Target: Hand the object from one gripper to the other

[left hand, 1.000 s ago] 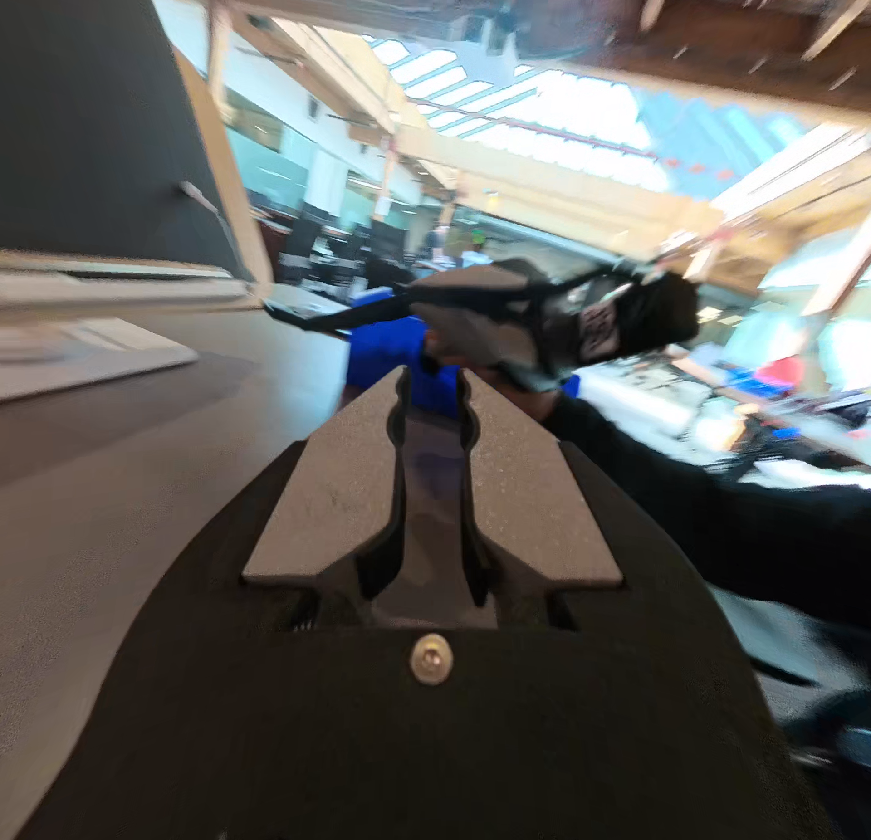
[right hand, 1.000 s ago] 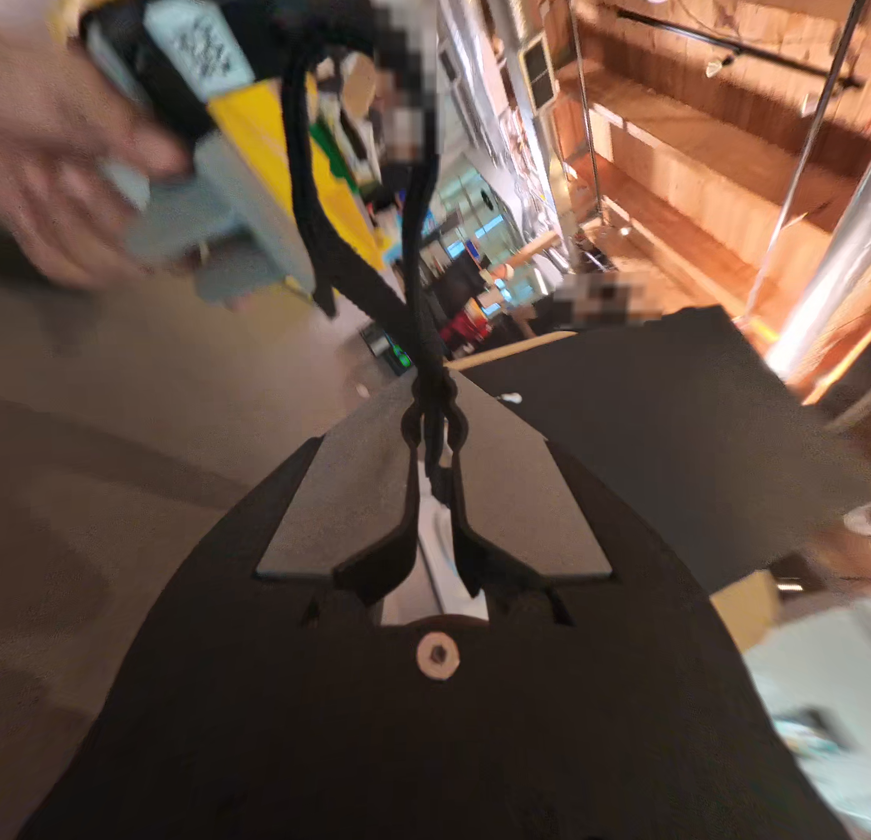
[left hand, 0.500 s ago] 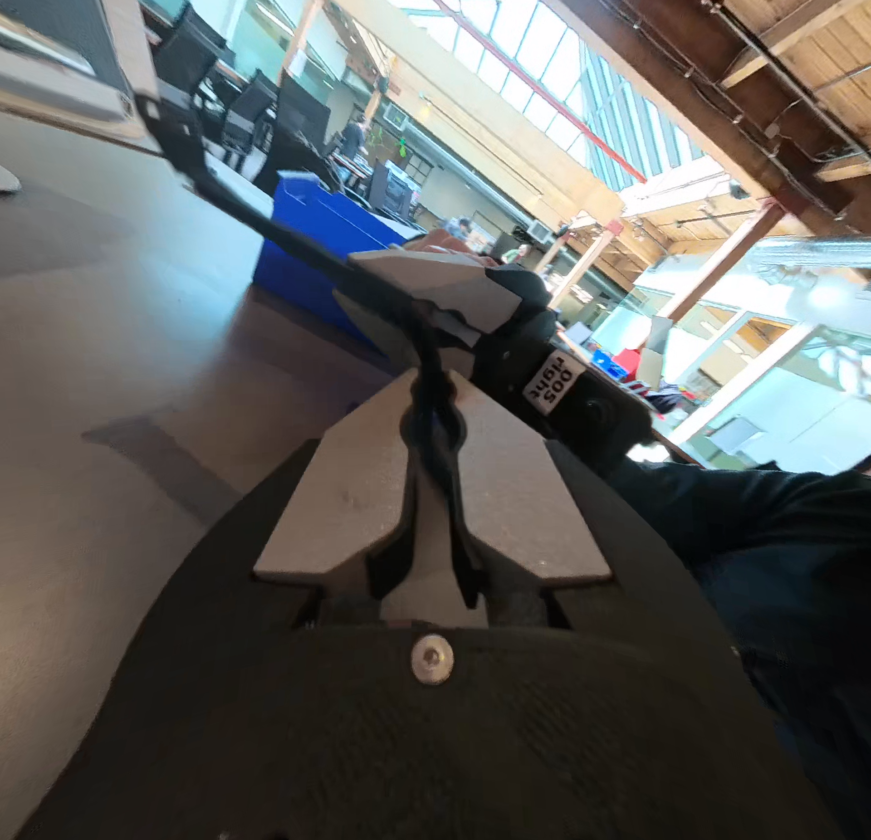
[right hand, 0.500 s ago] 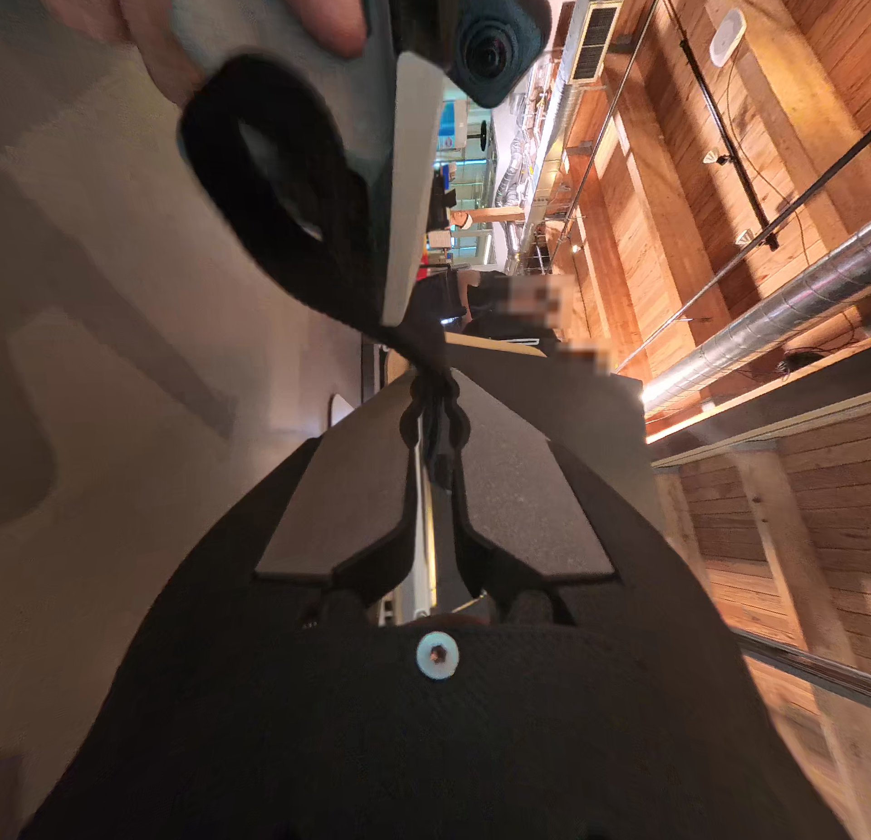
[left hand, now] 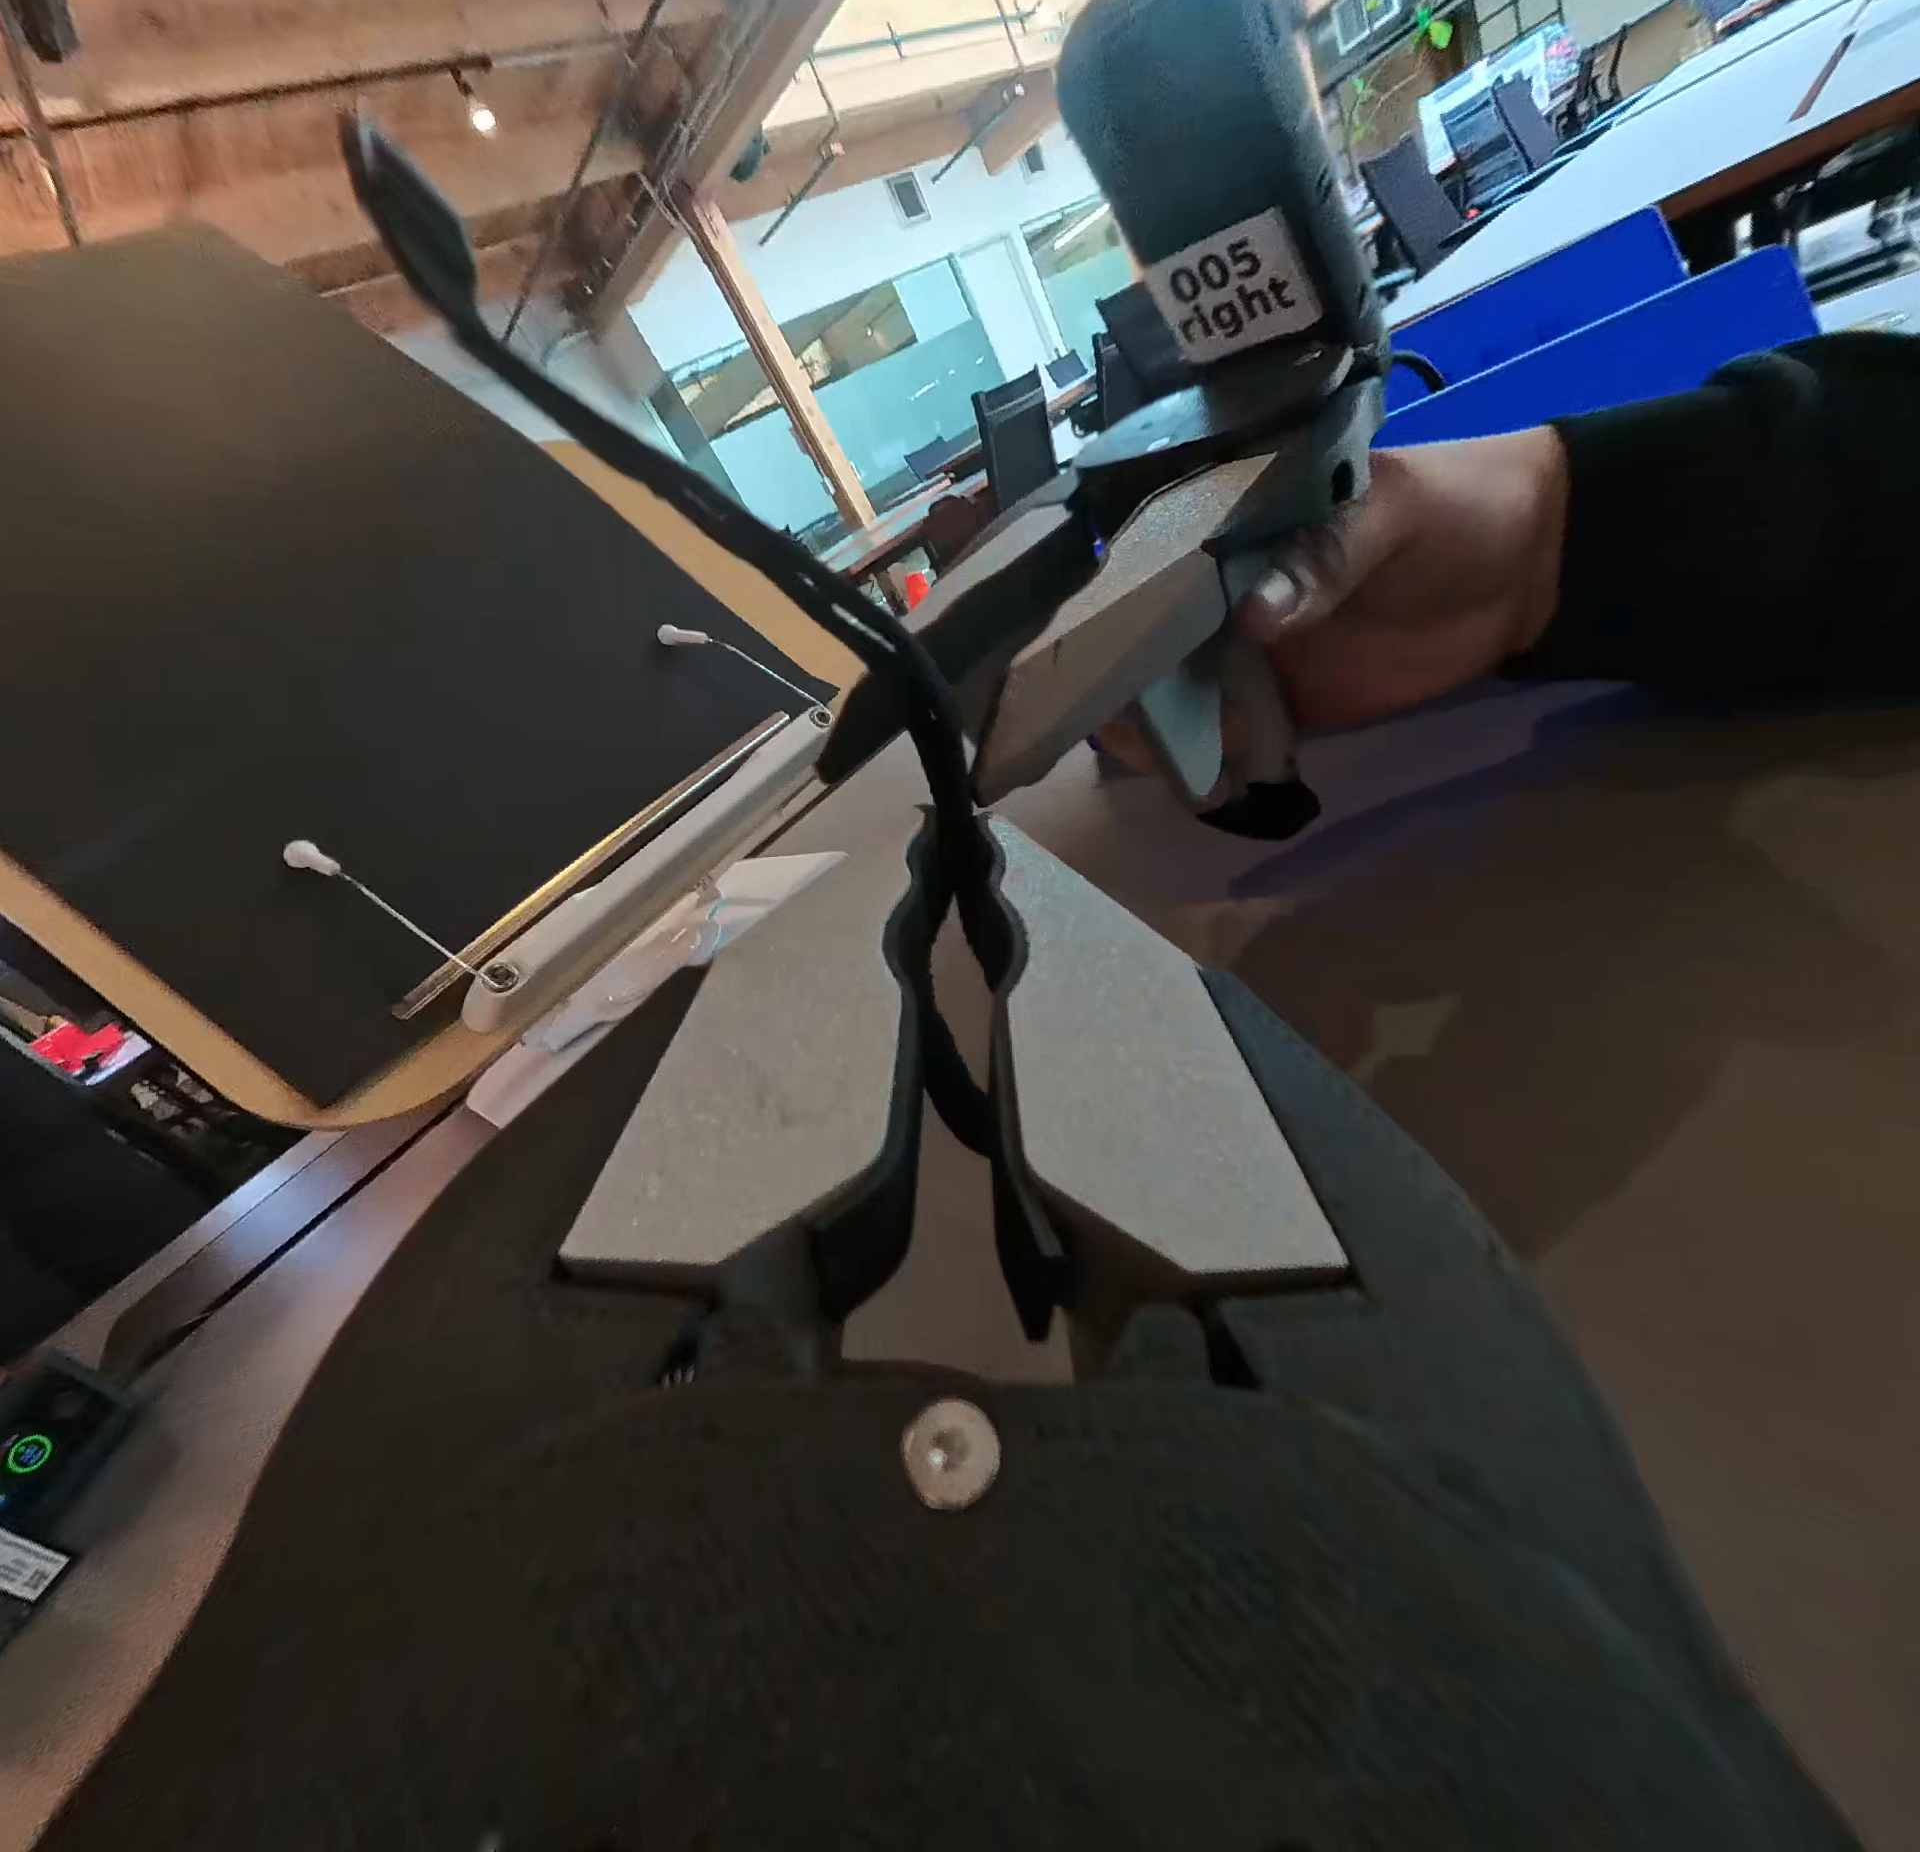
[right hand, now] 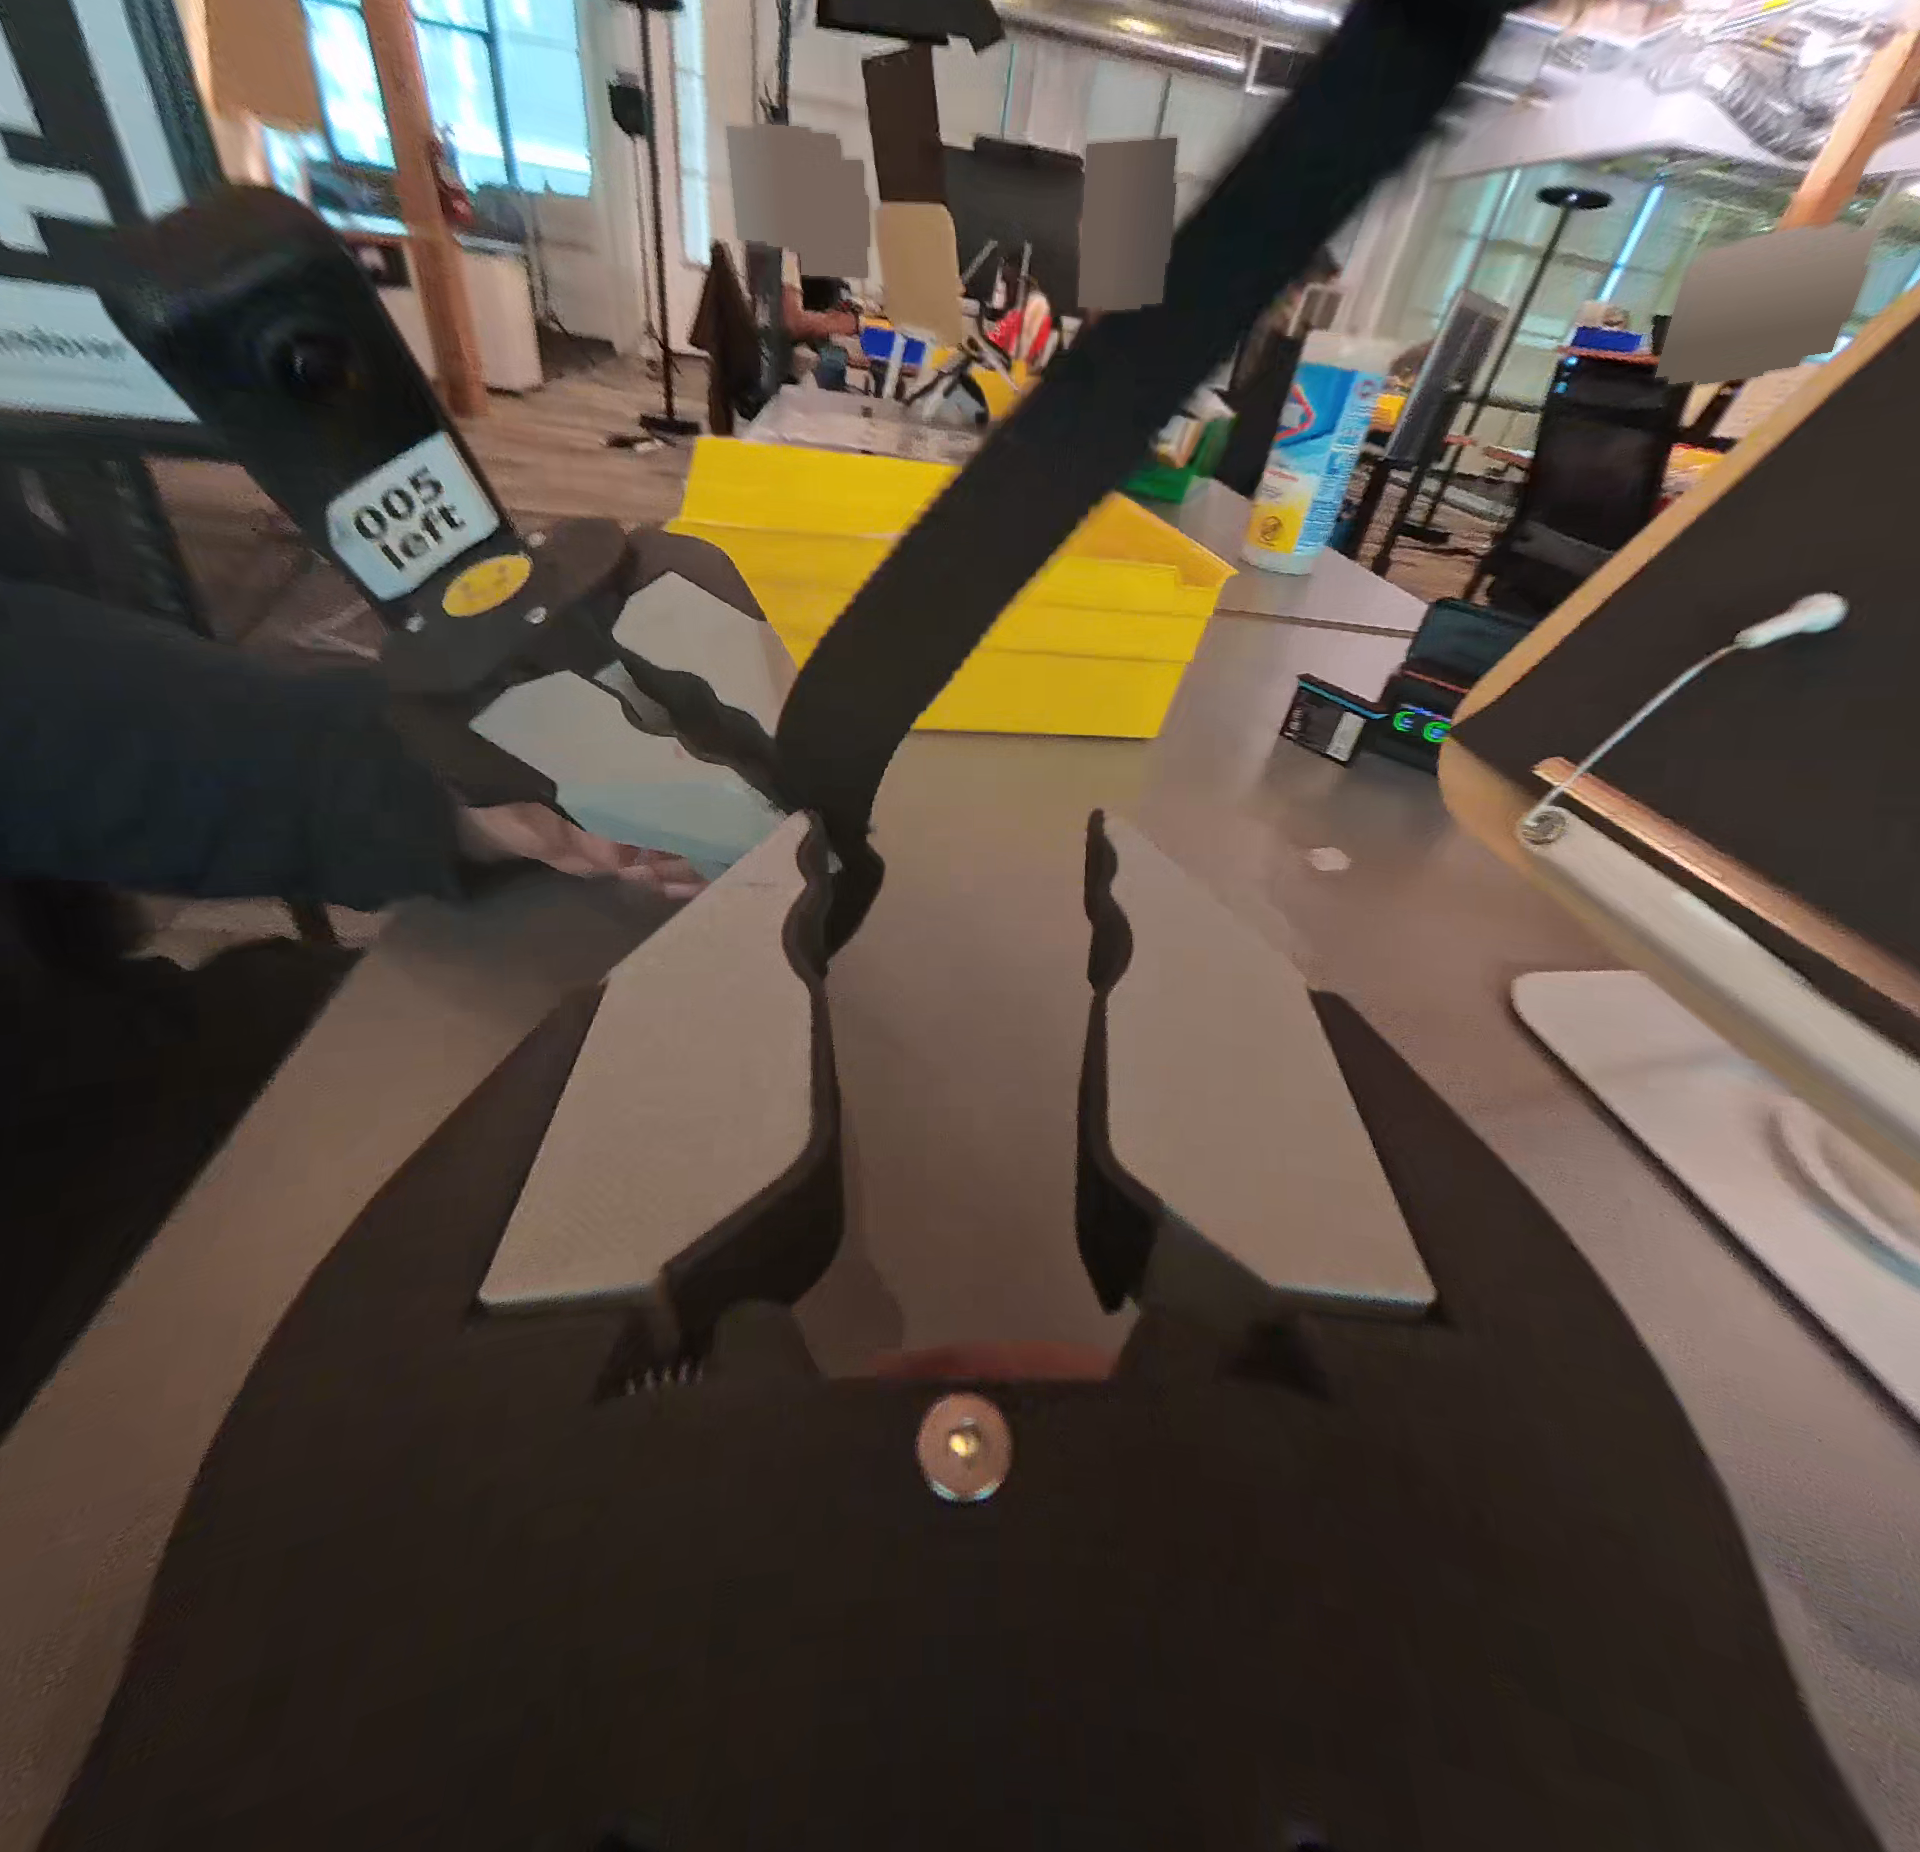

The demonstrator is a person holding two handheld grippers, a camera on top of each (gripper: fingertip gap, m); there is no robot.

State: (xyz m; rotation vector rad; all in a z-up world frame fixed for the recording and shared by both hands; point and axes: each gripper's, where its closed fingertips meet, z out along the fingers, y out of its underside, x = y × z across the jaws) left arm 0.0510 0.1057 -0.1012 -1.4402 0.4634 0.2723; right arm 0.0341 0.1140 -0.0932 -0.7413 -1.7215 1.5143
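Brown table (right hand: 1195, 763), yellow bins (right hand: 1039, 597) behind. Left gripper (left hand: 951, 846) clamps black strap (left hand: 665, 493). Right gripper (right hand: 951, 857) spread wide, strap against its left finger.

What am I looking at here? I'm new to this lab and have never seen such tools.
A person holds a two-finger gripper in each hand, each with a camera looking along its fingers. In the left wrist view, the left gripper is shut on a black strap, and the other hand holds the right one. In the right wrist view, the right gripper is open, the strap against one finger. On the table sit a yellow bin and a black board on a stand.
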